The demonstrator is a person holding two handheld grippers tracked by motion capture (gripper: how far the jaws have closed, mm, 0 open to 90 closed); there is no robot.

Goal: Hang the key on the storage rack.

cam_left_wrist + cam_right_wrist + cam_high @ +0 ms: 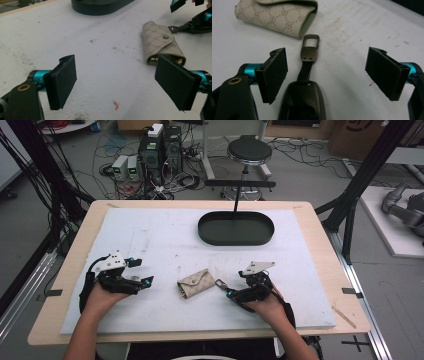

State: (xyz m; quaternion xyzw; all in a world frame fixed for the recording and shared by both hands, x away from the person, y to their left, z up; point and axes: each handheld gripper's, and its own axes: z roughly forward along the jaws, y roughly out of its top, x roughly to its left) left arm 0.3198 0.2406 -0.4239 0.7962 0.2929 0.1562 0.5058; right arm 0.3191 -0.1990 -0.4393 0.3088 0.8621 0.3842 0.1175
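High view showed the pale wooden table (320,251) covered by a white foam board (160,235), with a dark oval metal tray (236,228) near its far edge. Nearer the person, a beige monogrammed fabric key pouch (195,283) lay flat on the board between the two hands, well apart from the tray. The left gripper (142,283) rested to the pouch's left, apart from it, and the right gripper (229,292) sat just to the pouch's right.

Left gripper view added what the overhead could not: the pouch's (163,42) snap button on its flap and metal parts glinting in its open end, which lay just beyond that gripper's (123,82) widely spread jaws, with nothing between them.

Right gripper view revealed a dark brown car key fob with a strap and metal clasp (305,82) lying on the board between that gripper's (329,75) released jaws, neither pad touching it; the clasp ended just short of the pouch.
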